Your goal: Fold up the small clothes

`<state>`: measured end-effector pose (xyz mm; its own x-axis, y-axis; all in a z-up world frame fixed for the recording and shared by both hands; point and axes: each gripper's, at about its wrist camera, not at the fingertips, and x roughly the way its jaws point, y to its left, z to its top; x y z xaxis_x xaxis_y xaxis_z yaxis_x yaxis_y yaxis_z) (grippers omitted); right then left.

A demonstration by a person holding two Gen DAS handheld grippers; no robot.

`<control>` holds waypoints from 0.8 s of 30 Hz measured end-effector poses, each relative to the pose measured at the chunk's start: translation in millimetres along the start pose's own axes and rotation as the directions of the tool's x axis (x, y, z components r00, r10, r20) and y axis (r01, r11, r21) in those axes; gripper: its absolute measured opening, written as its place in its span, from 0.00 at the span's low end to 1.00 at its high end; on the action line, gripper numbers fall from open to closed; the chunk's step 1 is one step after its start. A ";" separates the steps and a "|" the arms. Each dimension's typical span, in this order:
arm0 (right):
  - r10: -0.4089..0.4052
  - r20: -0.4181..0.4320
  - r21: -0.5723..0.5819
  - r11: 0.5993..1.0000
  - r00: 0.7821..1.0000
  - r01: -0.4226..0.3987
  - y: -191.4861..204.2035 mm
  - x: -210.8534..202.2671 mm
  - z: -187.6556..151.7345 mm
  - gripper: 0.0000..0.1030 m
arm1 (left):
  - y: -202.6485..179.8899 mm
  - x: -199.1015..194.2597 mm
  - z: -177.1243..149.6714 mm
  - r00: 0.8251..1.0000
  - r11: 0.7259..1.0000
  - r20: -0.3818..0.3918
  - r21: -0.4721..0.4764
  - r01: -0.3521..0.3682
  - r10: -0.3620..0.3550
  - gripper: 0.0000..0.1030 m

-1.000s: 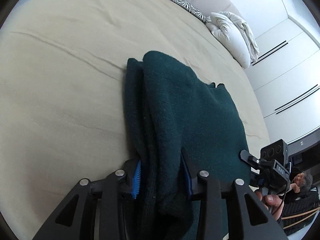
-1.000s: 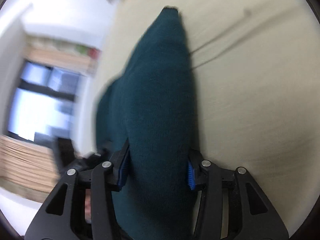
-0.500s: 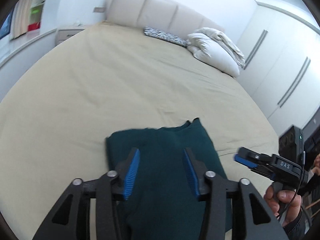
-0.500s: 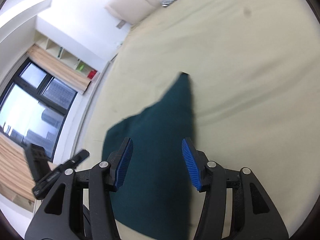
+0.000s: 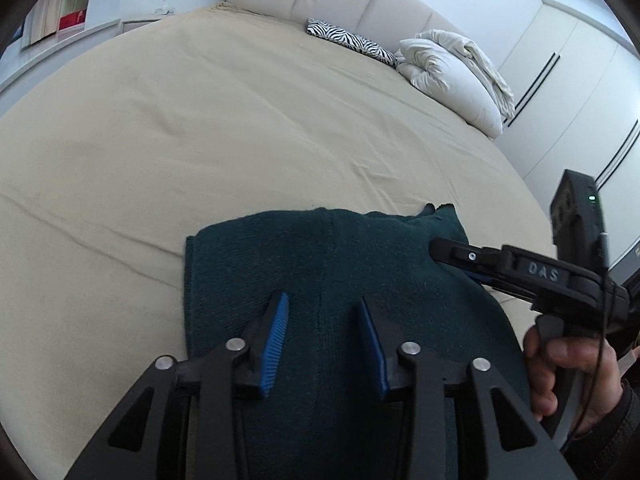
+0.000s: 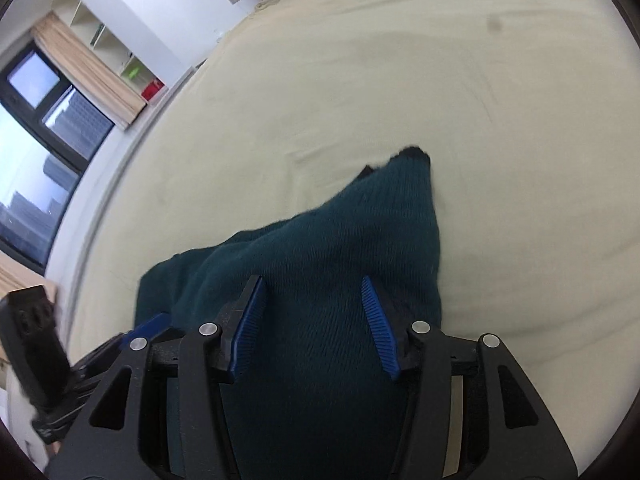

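Looking from left to right, we see a wide stretch of bare beige bed (image 5: 200, 128) lying free to the left and far side of the dark green garment (image 5: 328, 256), whose left edge runs straight and folded, well clear of the bed's border. We hold the left gripper (image 5: 323, 320) over the near part of the garment; its jaws have just been closing, yet they stand apart, the blue pads pressing on nothing. To the right, the garment's far corner ends in a loose point. Our right gripper (image 6: 314, 304) hovers over that side, jaws apart, cloth beneath them but not pinched. In the left wrist view its arm bears the raised letters "DAS", held by our right hand (image 5: 568, 376). Far right, a white duvet (image 5: 452, 76) is bunched beside a zebra-print pillow (image 5: 348, 38).
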<state>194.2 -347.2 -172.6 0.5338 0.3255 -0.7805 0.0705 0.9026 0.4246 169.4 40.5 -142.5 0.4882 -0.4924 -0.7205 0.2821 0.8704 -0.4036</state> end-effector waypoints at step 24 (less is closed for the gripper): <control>0.367 0.224 -0.107 0.930 0.903 -0.352 28.7 -129.7 -104.9 0.55 | -3.5 -26.0 -17.9 0.999 0.999 0.044 -0.030 -0.028 0.029 0.38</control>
<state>38.6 -333.9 -107.2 0.6964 0.5622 -0.4460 -0.2121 0.7550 0.6205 141.0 50.5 -132.4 0.5318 -0.4665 -0.7068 0.2438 0.8836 -0.3997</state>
